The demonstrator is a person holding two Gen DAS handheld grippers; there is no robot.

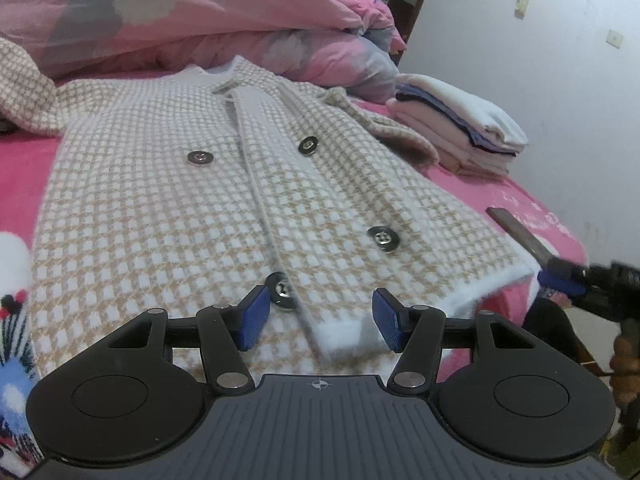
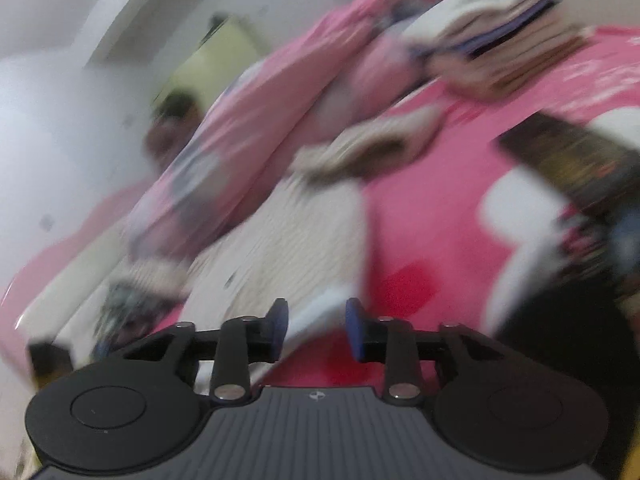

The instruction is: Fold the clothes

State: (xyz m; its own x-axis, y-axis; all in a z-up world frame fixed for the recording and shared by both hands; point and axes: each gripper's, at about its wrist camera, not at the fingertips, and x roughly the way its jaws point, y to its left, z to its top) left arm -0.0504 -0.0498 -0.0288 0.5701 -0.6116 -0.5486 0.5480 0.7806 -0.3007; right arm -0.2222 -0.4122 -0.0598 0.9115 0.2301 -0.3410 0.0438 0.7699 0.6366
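The coat (image 1: 224, 184) lay flat, unfolded. Both the left gripper (image 1: 318, 322) and right gripper (image 2: 317, 330) were open, empty; next, grasp the hem corners.

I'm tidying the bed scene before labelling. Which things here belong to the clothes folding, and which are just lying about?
Job in hand:
checked cardigan, spread flat
stack of folded clothes
left claw, open
right claw, open

Lying about:
pink quilt
dark flat object on the pink sheet
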